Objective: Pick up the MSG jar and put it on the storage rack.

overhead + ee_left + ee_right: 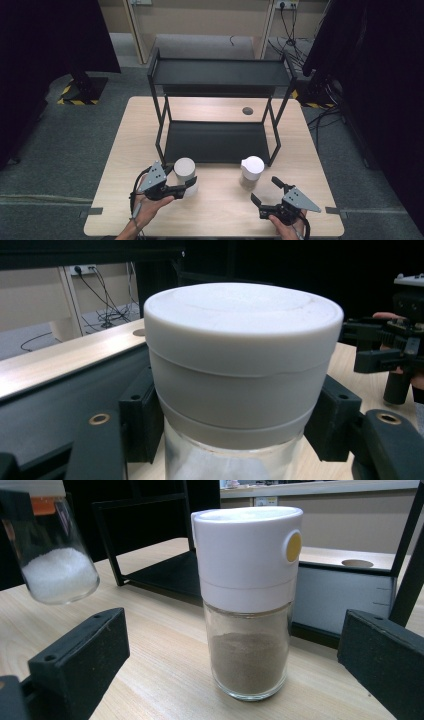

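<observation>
Pale wood grain covers the table [215,200], which stands on grey carpet in a room with dark curtains at both sides and beige wall panels beyond. At the middle of the table stands a black two-tier metal shelf [218,107], and a round cable hole [247,110] sits in the wood just behind its lower tier. In front of the shelf's left corner, the left gripper [189,184] has its jaws closed around a white-capped glass jar [184,172] of white grains, gripping it just beneath the cap; from the right gripper view the jar looks tilted and raised off the wood. In front of the shelf's right corner, a white-capped shaker [251,171] of brown powder stands upright on the table. The right gripper [265,190], nearer the table's front edge than the shaker, has its jaws spread wide and holds nothing.
</observation>
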The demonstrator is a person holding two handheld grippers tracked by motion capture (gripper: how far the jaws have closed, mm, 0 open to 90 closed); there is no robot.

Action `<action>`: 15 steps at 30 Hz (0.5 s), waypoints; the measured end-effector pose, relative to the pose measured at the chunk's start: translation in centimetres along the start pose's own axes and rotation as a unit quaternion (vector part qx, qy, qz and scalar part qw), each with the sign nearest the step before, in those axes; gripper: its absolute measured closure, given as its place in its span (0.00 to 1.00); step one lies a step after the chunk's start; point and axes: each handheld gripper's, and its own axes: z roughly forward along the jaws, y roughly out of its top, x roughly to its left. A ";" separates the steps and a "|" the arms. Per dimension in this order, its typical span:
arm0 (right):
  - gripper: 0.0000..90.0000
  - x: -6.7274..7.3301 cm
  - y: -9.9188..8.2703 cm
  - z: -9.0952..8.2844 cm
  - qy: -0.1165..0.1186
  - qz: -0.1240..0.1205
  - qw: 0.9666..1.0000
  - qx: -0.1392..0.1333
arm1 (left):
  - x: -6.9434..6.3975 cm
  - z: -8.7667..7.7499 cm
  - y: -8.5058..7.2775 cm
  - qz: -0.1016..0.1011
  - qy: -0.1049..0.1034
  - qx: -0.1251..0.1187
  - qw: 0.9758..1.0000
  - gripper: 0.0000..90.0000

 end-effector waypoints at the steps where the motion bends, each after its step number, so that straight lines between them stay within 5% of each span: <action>1: 0.01 0.0 0.0 0.0 0.000 0.000 1.000 0.000 | 0.0 0.0 0.2 0.000 0.000 -0.001 1.000 0.39; 15: 0.01 0.0 0.0 0.0 -0.001 -0.001 1.000 0.000 | 1.1 0.3 3.7 -0.003 -0.012 -0.003 1.000 0.39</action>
